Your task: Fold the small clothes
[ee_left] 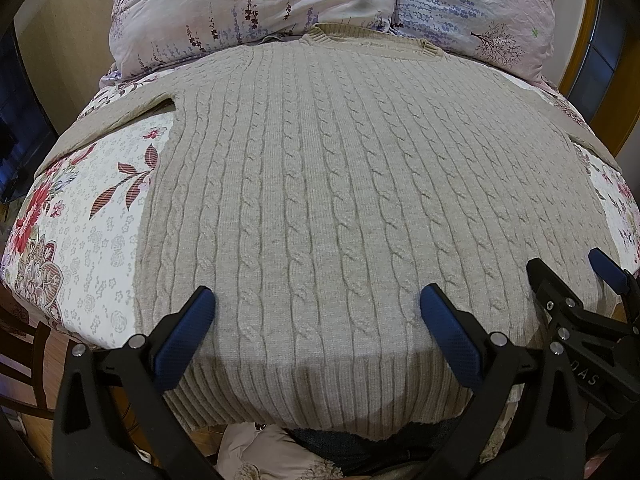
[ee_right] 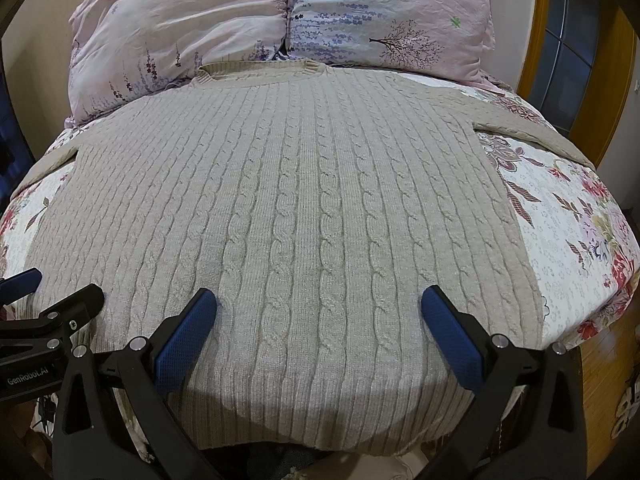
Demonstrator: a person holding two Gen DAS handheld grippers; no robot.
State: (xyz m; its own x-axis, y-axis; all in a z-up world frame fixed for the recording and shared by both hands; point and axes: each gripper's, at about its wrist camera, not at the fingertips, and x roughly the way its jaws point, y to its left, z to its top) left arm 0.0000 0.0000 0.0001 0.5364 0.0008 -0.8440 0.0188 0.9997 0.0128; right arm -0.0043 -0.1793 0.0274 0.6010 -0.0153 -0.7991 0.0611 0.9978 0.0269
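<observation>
A beige cable-knit sweater (ee_left: 320,184) lies flat on a floral bed sheet (ee_left: 88,216), collar at the far end, ribbed hem nearest me, sleeves spread to both sides. It fills the right wrist view too (ee_right: 296,208). My left gripper (ee_left: 318,304) is open and empty, hovering over the hem area. My right gripper (ee_right: 319,306) is open and empty over the hem as well. The right gripper shows at the right edge of the left wrist view (ee_left: 576,276), and the left gripper shows at the left edge of the right wrist view (ee_right: 60,292).
Two pink floral pillows (ee_left: 256,8) (ee_right: 384,12) rest against the sweater's collar. The sheet (ee_right: 572,240) shows beside the sweater. A wooden frame (ee_left: 588,60) stands at the right, a wooden chair (ee_left: 36,360) at lower left, and a bamboo mat (ee_right: 600,400) on the floor.
</observation>
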